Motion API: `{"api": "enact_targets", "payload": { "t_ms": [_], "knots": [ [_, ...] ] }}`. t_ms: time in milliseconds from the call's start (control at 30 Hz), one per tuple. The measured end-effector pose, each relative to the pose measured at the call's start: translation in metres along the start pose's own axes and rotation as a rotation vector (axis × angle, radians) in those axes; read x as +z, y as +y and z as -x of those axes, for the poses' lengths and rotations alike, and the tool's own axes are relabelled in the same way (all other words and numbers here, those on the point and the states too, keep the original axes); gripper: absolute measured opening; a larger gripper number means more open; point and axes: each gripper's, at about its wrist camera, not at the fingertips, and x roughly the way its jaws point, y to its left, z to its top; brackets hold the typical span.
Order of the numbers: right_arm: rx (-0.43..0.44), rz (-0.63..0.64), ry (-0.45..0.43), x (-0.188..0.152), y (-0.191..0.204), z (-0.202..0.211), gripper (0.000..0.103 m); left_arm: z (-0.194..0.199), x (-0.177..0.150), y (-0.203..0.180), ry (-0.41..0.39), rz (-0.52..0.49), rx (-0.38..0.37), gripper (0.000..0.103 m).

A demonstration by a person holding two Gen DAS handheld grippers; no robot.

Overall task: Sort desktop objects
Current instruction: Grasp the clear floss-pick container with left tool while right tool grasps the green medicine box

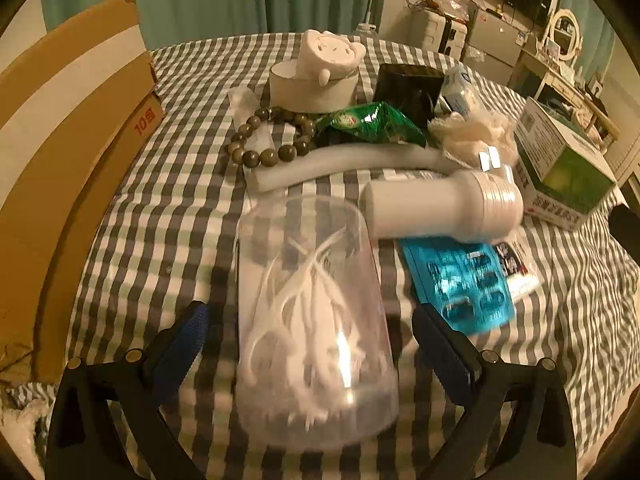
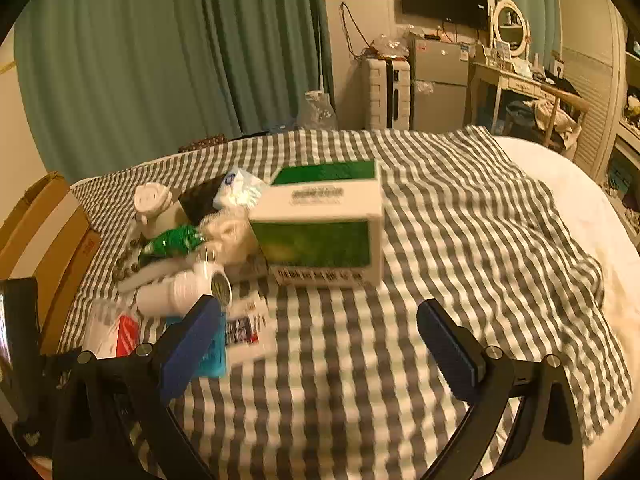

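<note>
We see our left tongs (image 1: 310, 344) spread wide, with a clear plastic container (image 1: 316, 320) of white floss picks lying on its side between the blue pads; a gap shows on either side, so the pads are not touching it and nothing is gripped. The container rests on the grey-and-white checked cloth (image 1: 160, 220) that covers the surface, which looks like a bed rather than a counter. Just beyond the container lies a white bottle (image 1: 440, 208) on its side, and beside it to the right a blue blister pack (image 1: 460, 284) with a small printed sachet (image 1: 516, 268) at its edge. Farther back we find a white foam tube (image 1: 352, 164), a string of dark green beads (image 1: 268, 140), a green snack packet (image 1: 372, 122), a black box (image 1: 408, 88) and a round white holder with a white cartoon figure (image 1: 324, 68) sitting in it. A crumpled pale net (image 1: 472, 136) and a tissue pack (image 1: 460, 92) sit near the green-and-white carton (image 1: 560, 164) at the right. A cardboard box (image 1: 60, 140) stands along the left edge of the cloth. From the right wrist view, our right tongs (image 2: 316, 340) are also fully open and hold nothing, hovering over bare checked cloth, with the carton straight ahead and the cluster of small things off to the left.
</note>
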Motion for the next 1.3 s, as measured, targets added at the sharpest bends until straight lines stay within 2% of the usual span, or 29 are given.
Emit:
{"api": "enact_targets", "payload": {
  "t_ms": [100, 200, 300, 400, 533, 733, 800, 867, 967, 1167, 1300],
  "knots": [
    [-0.019, 0.036, -0.033, 0.008, 0.012, -0.009, 0.099, -0.008, 0.0, 0.001, 0.014, 0.025, -0.013, 0.102],
    [-0.088, 0.083, -0.055, 0.016, 0.021, -0.021, 0.099, -0.01, 0.0, 0.002, 0.012, 0.021, -0.012, 0.101],
    [-0.129, 0.073, -0.075, 0.021, 0.022, -0.03, 0.099, -0.011, 0.0, 0.001, -0.001, 0.026, -0.013, 0.098],
    [-0.133, 0.058, -0.073, 0.025, 0.02, -0.039, 0.099, -0.011, 0.0, 0.002, -0.005, 0.035, -0.004, 0.092],
    [-0.151, 0.052, -0.076, 0.032, 0.02, -0.051, 0.099, -0.009, 0.001, 0.005, -0.021, 0.046, 0.001, 0.076],
    [-0.205, 0.042, -0.088, 0.035, 0.018, -0.062, 0.099, -0.011, -0.002, -0.001, -0.026, 0.022, 0.01, 0.072],
    [-0.189, 0.032, -0.087, 0.035, 0.017, -0.063, 0.099, -0.011, -0.002, -0.003, -0.028, 0.015, 0.013, 0.072],
    [-0.198, 0.033, -0.061, 0.035, 0.015, -0.07, 0.099, -0.009, -0.001, -0.001, -0.031, 0.021, -0.009, 0.064],
    [-0.203, 0.038, -0.059, 0.034, 0.016, -0.07, 0.099, -0.007, 0.001, 0.002, -0.036, 0.024, -0.016, 0.064],
    [-0.199, 0.044, 0.01, 0.028, 0.014, -0.091, 0.099, -0.008, 0.002, 0.005, -0.046, 0.047, -0.03, 0.064],
    [-0.136, -0.034, 0.026, 0.023, 0.003, -0.093, 0.099, -0.009, 0.003, 0.004, -0.057, 0.054, -0.035, 0.064]
  ]
}}
